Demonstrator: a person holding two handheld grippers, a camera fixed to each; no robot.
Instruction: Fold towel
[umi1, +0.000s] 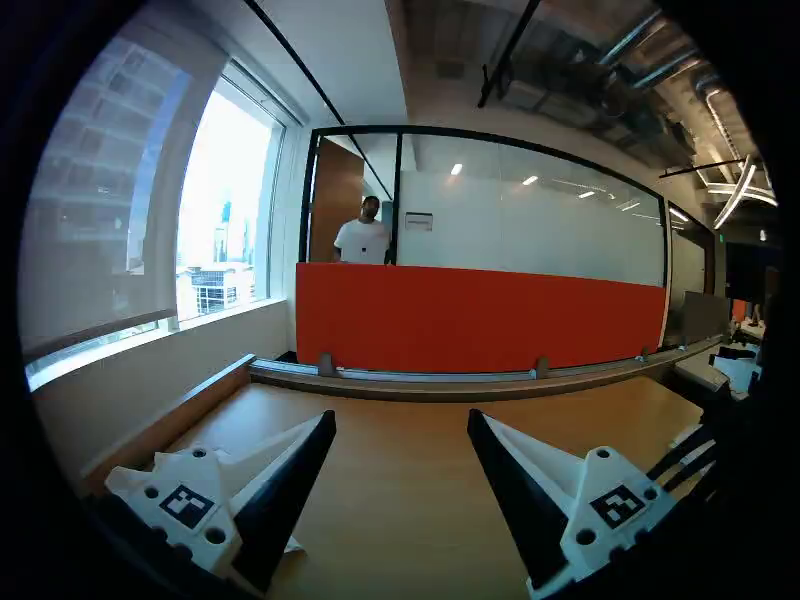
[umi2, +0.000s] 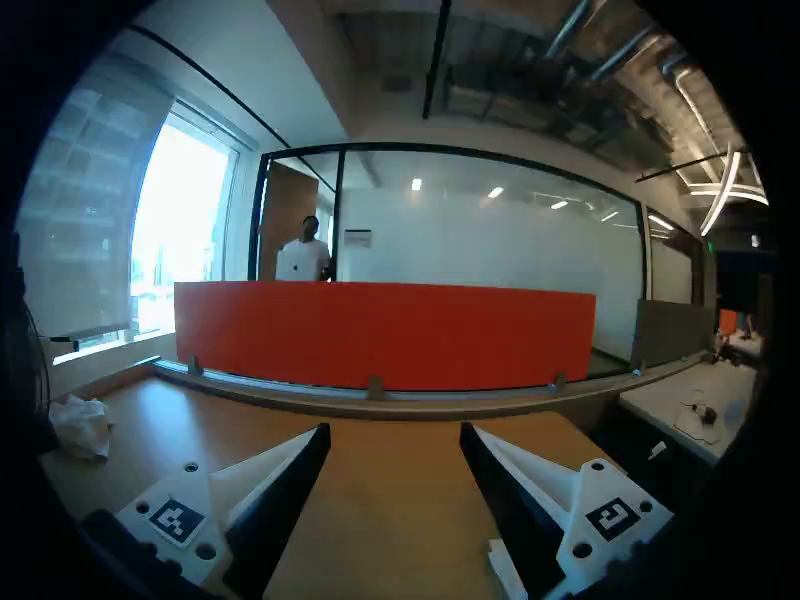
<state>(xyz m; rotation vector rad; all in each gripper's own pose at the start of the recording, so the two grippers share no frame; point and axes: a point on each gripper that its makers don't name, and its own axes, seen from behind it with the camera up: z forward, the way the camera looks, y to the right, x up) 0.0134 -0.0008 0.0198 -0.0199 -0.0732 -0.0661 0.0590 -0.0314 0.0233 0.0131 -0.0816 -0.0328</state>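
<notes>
Far left on the wooden desk (umi2: 400, 500), in the right gripper view: a white crumpled towel (umi2: 80, 425), bunched in a heap on the window side. Judged light, soft and floppy; best pinched at a corner or hem, though none can be made out. The heap shows no readable long axis or heading. Tongs: left gripper (umi1: 400, 415) spread, nothing between. Then right gripper (umi2: 393, 428), likewise spread, empty. Orange divider (umi2: 385, 335) beyond.

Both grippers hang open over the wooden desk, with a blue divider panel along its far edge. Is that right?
No. The divider panel is orange, not blue, as the right gripper view shows. The left gripper and right gripper do hang open over the wooden desk.
</notes>
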